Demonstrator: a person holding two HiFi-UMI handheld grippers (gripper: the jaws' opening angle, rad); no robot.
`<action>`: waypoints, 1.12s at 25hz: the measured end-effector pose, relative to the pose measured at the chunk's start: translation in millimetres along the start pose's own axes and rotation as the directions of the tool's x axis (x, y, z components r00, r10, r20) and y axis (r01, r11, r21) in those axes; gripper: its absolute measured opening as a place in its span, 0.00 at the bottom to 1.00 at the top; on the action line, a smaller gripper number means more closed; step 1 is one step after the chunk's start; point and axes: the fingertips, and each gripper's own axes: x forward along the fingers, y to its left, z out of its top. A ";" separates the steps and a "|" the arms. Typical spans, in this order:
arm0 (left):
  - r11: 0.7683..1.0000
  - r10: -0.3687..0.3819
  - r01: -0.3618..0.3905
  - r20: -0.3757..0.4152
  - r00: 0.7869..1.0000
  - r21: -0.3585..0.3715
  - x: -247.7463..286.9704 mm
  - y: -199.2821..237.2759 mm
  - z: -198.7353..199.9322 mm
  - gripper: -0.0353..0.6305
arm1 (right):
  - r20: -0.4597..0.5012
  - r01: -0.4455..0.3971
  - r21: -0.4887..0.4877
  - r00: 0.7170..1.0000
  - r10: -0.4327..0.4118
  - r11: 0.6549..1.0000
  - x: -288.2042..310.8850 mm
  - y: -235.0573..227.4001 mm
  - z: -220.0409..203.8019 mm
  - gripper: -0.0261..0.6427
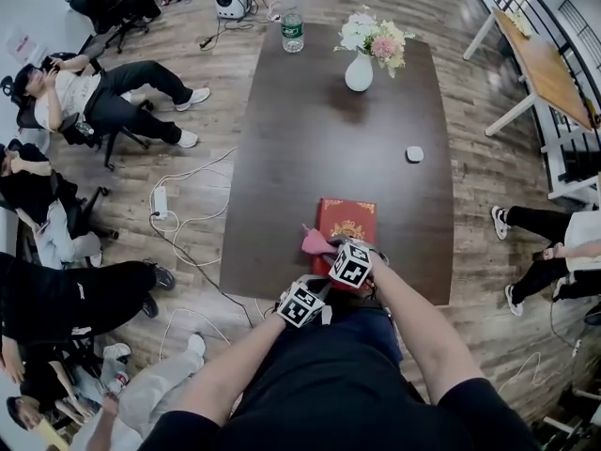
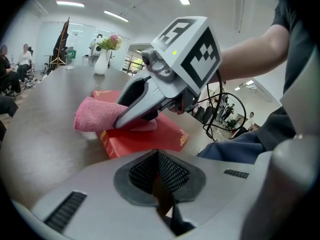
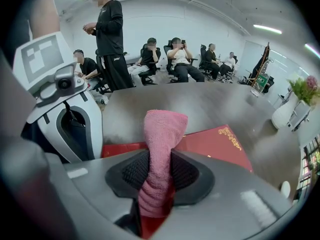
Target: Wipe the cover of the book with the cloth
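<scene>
The right gripper (image 3: 159, 176) has its jaws clamped on the pink cloth (image 3: 163, 131), which lies on the near left part of the red book (image 3: 216, 143) and seems to overhang its left edge. The book sits at the near edge of the worktop (image 1: 329, 148). The far half of its cover is bare. The left gripper (image 2: 157, 170), jaws together on nothing, is just beside it.

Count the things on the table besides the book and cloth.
3: a water bottle at the far left corner, a vase of flowers far centre, a small white object near the right edge. Others may be hidden.
</scene>
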 end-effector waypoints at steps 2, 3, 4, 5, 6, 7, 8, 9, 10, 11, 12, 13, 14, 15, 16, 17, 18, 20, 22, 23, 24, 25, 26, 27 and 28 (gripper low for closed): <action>1.000 0.007 -0.007 -0.006 1.000 0.001 3.1 3.6 -2.7 0.05 | -0.003 0.002 0.001 1.000 -0.002 1.000 -0.4 -0.7 -1.2 0.22; 1.000 0.008 -0.008 -0.007 1.000 0.006 3.7 4.4 -2.2 0.05 | -0.004 0.003 0.001 1.000 -0.003 1.000 -1.1 -1.1 -1.9 0.22; 1.000 0.008 -0.008 -0.009 1.000 0.010 3.6 4.2 -1.3 0.05 | -0.005 0.005 0.003 1.000 -0.005 1.000 -1.9 -1.6 -3.2 0.22; 1.000 0.009 -0.009 -0.011 1.000 0.011 3.3 3.8 -0.6 0.05 | -0.007 0.007 0.006 1.000 -0.007 1.000 -2.6 -1.9 -4.8 0.22; 1.000 0.009 -0.009 -0.014 1.000 0.009 3.2 3.4 -0.4 0.05 | -0.008 0.008 0.009 1.000 -0.008 1.000 -3.2 -2.1 -6.2 0.22; 1.000 0.010 -0.010 -0.017 1.000 0.007 3.4 3.4 -0.5 0.05 | -0.008 0.010 0.012 1.000 -0.010 1.000 -3.6 -2.3 -7.2 0.22; 1.000 0.011 -0.010 -0.017 1.000 0.009 4.0 3.9 -0.6 0.05 | -0.009 0.011 0.013 1.000 -0.011 1.000 -3.7 -2.5 -7.8 0.22; 1.000 0.011 -0.011 -0.018 1.000 0.013 4.8 4.6 -0.6 0.05 | -0.010 0.013 0.015 1.000 -0.013 1.000 -3.7 -2.7 -8.1 0.22; 1.000 0.010 -0.010 -0.022 1.000 0.017 5.5 5.1 -1.2 0.05 | -0.011 0.014 0.016 1.000 -0.014 1.000 -3.6 -3.1 -8.4 0.22; 1.000 0.010 -0.009 -0.032 0.999 0.020 5.7 5.3 -2.1 0.05 | -0.012 0.015 0.017 1.000 -0.015 1.000 -3.4 -3.5 -8.7 0.22; 1.000 0.009 -0.008 -0.041 0.999 0.022 5.8 5.4 -3.1 0.05 | -0.014 0.016 0.019 1.000 -0.015 1.000 -3.4 -3.8 -9.2 0.22; 1.000 0.009 -0.008 -0.048 0.999 0.026 6.0 5.3 -3.7 0.05 | -0.017 0.016 0.022 1.000 -0.015 1.000 -3.6 -3.8 -10.1 0.22; 1.000 0.009 -0.007 -0.052 0.999 0.029 6.3 5.2 -4.0 0.05 | -0.020 0.016 0.025 1.000 -0.016 1.000 -4.0 -3.8 -11.2 0.22; 1.000 0.009 -0.008 -0.056 0.998 0.030 6.5 5.0 -4.1 0.05 | -0.022 0.017 0.028 1.000 -0.017 0.999 -4.4 -3.9 -12.4 0.22; 0.999 0.010 -0.008 -0.059 0.998 0.031 6.6 5.0 -3.8 0.05 | -0.023 0.018 0.031 1.000 -0.018 0.999 -5.0 -4.1 -13.3 0.22; 0.999 0.010 -0.008 -0.062 0.998 0.032 6.7 4.9 -3.2 0.05 | -0.023 0.020 0.033 1.000 -0.019 0.999 -5.7 -4.5 -14.1 0.22; 0.999 0.008 -0.006 -0.063 0.998 0.033 6.6 4.7 -2.1 0.05 | -0.023 0.022 0.035 1.000 -0.021 0.999 -6.4 -5.0 -14.8 0.22; 0.999 0.004 -0.002 -0.061 0.998 0.039 6.2 4.1 -0.3 0.05 | -0.024 0.026 0.038 0.999 -0.025 0.999 -7.8 -5.4 -16.1 0.22; 0.999 0.005 -0.002 -0.066 0.998 0.042 5.3 3.6 -0.8 0.05 | -0.027 0.030 0.042 0.999 -0.029 0.999 -8.6 -5.1 -17.9 0.22; 0.999 0.005 -0.002 -0.069 0.998 0.041 5.4 3.2 -1.5 0.05 | -0.028 0.031 0.043 0.999 -0.030 0.999 -9.0 -4.9 -18.8 0.22; 0.999 0.005 -0.002 -0.071 0.997 0.040 5.8 2.7 -1.8 0.05 | -0.030 0.032 0.044 0.999 -0.031 0.998 -9.7 -4.8 -19.9 0.22; 0.999 0.004 -0.001 -0.073 0.997 0.040 6.0 2.1 -1.6 0.05 | -0.032 0.033 0.045 0.999 -0.031 0.998 -10.4 -4.7 -21.0 0.22; 0.999 0.004 -0.001 -0.077 0.997 0.041 6.2 1.6 -1.4 0.05 | -0.034 0.033 0.046 0.999 -0.031 0.998 -11.3 -4.8 -22.0 0.22; 0.999 0.004 0.000 -0.083 0.997 0.042 6.4 1.4 -1.6 0.05 | -0.036 0.033 0.046 0.999 -0.032 0.998 -12.1 -5.0 -23.0 0.22; 0.999 0.003 0.001 -0.088 0.996 0.042 6.5 1.3 -1.9 0.05 | -0.037 0.034 0.047 0.999 -0.033 0.998 -12.9 -5.3 -24.0 0.22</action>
